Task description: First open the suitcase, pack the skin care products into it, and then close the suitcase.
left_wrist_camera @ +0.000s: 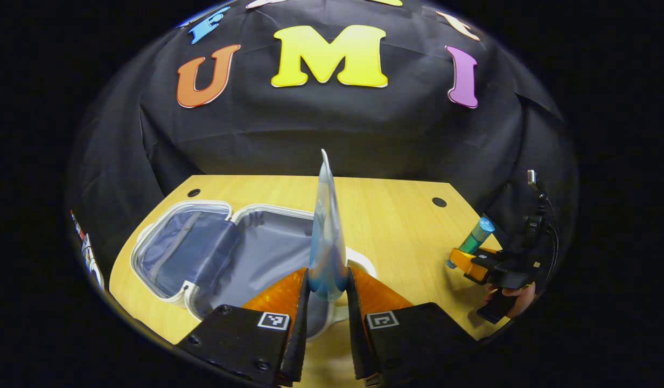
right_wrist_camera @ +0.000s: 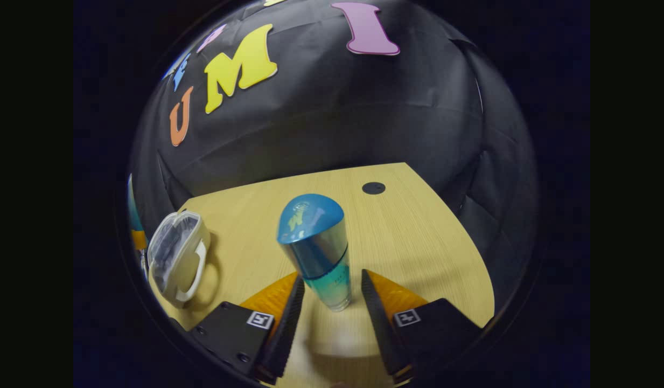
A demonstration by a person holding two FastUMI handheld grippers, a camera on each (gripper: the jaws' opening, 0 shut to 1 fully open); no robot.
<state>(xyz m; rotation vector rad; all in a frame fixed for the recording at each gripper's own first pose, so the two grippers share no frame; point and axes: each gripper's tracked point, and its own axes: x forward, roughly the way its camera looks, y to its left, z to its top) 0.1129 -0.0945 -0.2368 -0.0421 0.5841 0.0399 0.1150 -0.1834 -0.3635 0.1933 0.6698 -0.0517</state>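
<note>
the white hard-shell suitcase [left_wrist_camera: 202,253] lay open at the wooden table's [left_wrist_camera: 396,215] left edge. my left gripper [left_wrist_camera: 327,293] clenched a flat blue tube [left_wrist_camera: 326,237]; my right gripper's [right_wrist_camera: 327,302] fingers looked released around a blue-capped bottle [right_wrist_camera: 315,248]. i judged lowering the tube well inside best.

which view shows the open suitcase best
The left gripper view: the suitcase lies open on the table with both lined halves facing the camera, partly behind the held tube. The right gripper view shows it small and distorted at the left edge.
</note>
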